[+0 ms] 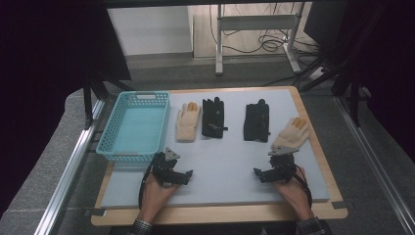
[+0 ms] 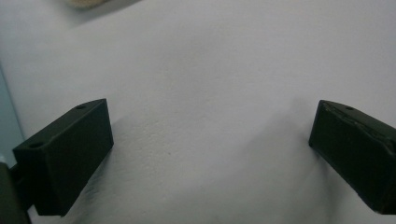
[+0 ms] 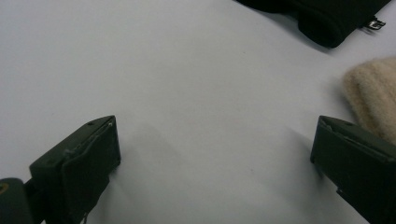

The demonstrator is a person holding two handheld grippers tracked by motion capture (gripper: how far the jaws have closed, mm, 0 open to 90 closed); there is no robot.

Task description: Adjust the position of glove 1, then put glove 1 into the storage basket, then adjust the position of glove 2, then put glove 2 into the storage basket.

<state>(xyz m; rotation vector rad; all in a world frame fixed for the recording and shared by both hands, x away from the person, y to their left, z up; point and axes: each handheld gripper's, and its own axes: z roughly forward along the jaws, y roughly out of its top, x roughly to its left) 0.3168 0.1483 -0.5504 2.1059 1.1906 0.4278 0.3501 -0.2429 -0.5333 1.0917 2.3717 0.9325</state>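
Both tongs, left and right, rest released and empty on the worktop. We judge nothing sorted yet: cream gloves and black gloves lie outside the empty basket.

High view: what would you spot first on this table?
Four gloves lie in a row across the grey mat: two black gloves between two cream gloves. A blue basket sits at the left. Nearer the person, the left claw and right claw rest open, holding nothing.
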